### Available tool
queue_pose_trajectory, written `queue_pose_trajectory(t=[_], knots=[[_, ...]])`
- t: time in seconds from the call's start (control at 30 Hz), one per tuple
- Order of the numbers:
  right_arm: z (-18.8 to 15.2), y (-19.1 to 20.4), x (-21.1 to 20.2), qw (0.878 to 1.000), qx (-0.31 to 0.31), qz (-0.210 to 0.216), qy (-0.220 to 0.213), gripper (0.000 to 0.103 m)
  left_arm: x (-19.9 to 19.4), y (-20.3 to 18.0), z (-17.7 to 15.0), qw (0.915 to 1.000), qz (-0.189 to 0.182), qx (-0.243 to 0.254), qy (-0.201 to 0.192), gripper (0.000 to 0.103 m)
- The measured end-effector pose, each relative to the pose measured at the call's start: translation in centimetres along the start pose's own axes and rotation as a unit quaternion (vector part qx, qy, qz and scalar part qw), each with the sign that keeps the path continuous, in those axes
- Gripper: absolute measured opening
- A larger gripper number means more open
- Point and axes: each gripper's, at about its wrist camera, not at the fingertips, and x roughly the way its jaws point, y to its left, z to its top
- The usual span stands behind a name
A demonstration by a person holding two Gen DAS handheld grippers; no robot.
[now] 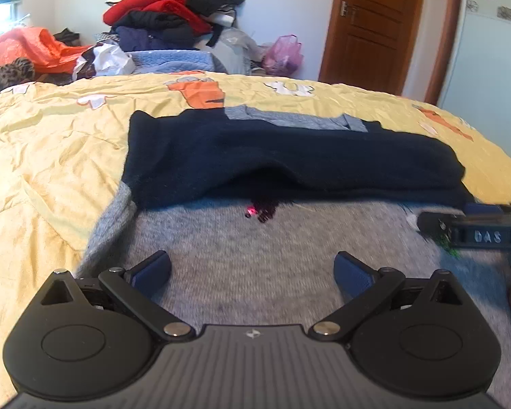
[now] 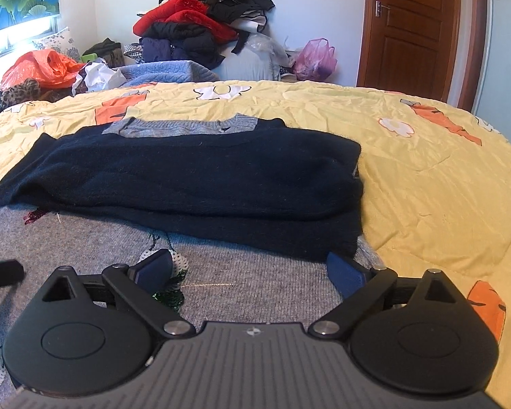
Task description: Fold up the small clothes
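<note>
A grey knit sweater (image 1: pixel 255 255) with dark navy sleeves (image 1: pixel 289 156) lies on the yellow bedspread (image 1: pixel 51 156). The navy sleeves are folded across its upper part, below the grey collar (image 1: pixel 289 119). My left gripper (image 1: pixel 252 272) is open and empty, low over the grey body near its left edge. My right gripper (image 2: pixel 248 272) is open and empty over the sweater (image 2: pixel 248 272) near its right edge, by the sequin patch (image 2: pixel 173 272). The navy sleeves (image 2: pixel 187 177) and collar (image 2: pixel 180 126) show there too. The right gripper's side shows at the right of the left wrist view (image 1: pixel 477 235).
A pile of red, black and blue clothes (image 2: pixel 201 24) stands beyond the bed's far edge, with an orange bag (image 2: pixel 41 68) and a pink bag (image 2: pixel 315 56). A brown door (image 2: pixel 415 27) is at the back right. The bedspread (image 2: pixel 443 187) extends right of the sweater.
</note>
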Motion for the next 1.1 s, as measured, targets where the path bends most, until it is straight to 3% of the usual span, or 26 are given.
queue_pose_trajectory(t=[0.13, 0.27, 0.37, 0.47, 0.8, 0.9, 1.03, 1.1], knots=[[0.0, 0.2, -0.5, 1.0, 0.001, -0.019, 0.004, 0.097, 0.3, -1.1, -0.1, 0.9993, 0.019, 0.03, 0.01, 0.103], [-0.5, 0.5, -2.1, 0.999, 0.023, -0.019, 0.022, 0.096, 0.1, -0.7, -0.2, 0.9997, 0.011, 0.021, 0.007, 0.103], [-1.6, 1.3, -3.1, 0.999, 0.004, -0.017, 0.031, 0.1, 0.1, -0.8, -0.3, 0.9996, 0.013, 0.023, 0.007, 0.103], [-3.1, 1.3, -3.7, 1.0, 0.001, -0.02, 0.007, 0.103, 0.1, -0.9, -0.3, 0.9995, 0.016, 0.025, 0.007, 0.103], [-3.0, 1.1, -3.6, 1.0, 0.009, -0.024, 0.006, 0.103, -1.7, -1.2, -0.9, 0.9984, 0.047, 0.02, 0.023, 0.103], [-3.0, 1.2, -3.6, 1.0, 0.008, -0.024, 0.006, 0.103, -3.4, -1.0, -1.9, 0.9993, 0.028, 0.0, 0.026, 0.103], [-3.0, 1.1, -3.6, 1.0, 0.008, -0.024, 0.006, 0.103, -3.7, -1.3, -3.6, 0.9988, 0.036, 0.03, 0.013, 0.103], [-3.1, 1.2, -3.6, 1.0, 0.008, -0.024, 0.006, 0.103, -3.6, -1.2, -3.4, 0.9991, 0.034, 0.023, 0.01, 0.103]])
